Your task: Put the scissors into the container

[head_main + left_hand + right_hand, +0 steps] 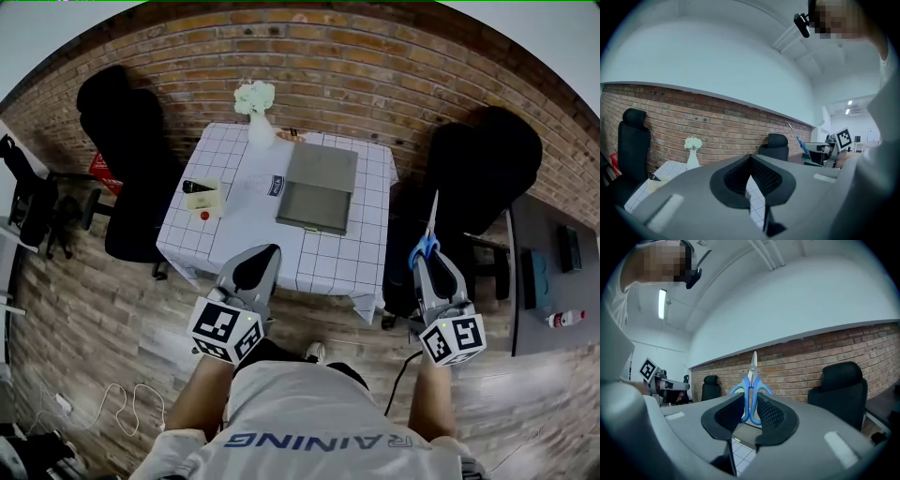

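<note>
Blue-handled scissors (429,234) stand blades-up in my right gripper (427,258), which is shut on their handles to the right of the table. In the right gripper view the scissors (751,390) rise from between the jaws, tip pointing at the wall. A grey lidded container (319,186) lies on the checked white table (370,244), well left of the scissors. My left gripper (255,269) hovers at the table's near edge; its jaws meet with nothing between them (750,180).
A white vase of flowers (256,112) stands at the table's far edge. A small card and black item (202,195) lie at its left. Black office chairs (127,159) (483,169) flank the table. A brick wall is behind; a dark desk (553,272) is at right.
</note>
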Demonstrator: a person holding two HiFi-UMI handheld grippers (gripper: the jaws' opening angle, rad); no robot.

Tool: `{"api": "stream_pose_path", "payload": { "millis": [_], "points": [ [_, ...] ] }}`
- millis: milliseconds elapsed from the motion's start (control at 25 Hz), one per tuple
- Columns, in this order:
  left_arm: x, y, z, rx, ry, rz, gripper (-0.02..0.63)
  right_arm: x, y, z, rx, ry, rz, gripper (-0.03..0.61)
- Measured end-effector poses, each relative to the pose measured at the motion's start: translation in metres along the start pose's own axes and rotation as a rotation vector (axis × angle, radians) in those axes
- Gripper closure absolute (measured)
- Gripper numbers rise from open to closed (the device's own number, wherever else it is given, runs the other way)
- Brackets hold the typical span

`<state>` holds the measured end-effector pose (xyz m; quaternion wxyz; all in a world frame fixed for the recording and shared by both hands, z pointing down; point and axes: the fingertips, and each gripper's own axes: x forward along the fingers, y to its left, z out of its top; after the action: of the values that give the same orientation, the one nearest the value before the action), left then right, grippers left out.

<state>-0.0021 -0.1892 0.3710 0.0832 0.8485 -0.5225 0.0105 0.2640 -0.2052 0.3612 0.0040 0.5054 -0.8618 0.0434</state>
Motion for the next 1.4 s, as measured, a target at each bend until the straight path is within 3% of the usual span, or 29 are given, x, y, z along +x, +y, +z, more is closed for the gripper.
{"api": "stream_pose_path", "payload": {
  "millis": [440, 840, 1080, 1400],
  "points": [
    [0.075, 0.039, 0.007, 0.011, 0.012, -0.072, 0.612, 0.048, -0.041, -0.016, 0.037, 0.031, -0.092, 0.476],
    [0.132, 0.146, 0.019, -0.015, 0.018, -0.148, 0.612, 0.161, -0.001, -0.002, -0.012, 0.052, -0.140, 0.476],
    [0.147, 0.201, 0.003, -0.055, 0.080, -0.175, 0.612, 0.205, 0.022, -0.017, 0.006, 0.104, -0.166, 0.476],
    [0.162, 0.216, -0.005, -0.079, 0.108, -0.139, 0.612, 0.230, 0.016, -0.035, 0.020, 0.152, -0.135, 0.476]
  ]
}}
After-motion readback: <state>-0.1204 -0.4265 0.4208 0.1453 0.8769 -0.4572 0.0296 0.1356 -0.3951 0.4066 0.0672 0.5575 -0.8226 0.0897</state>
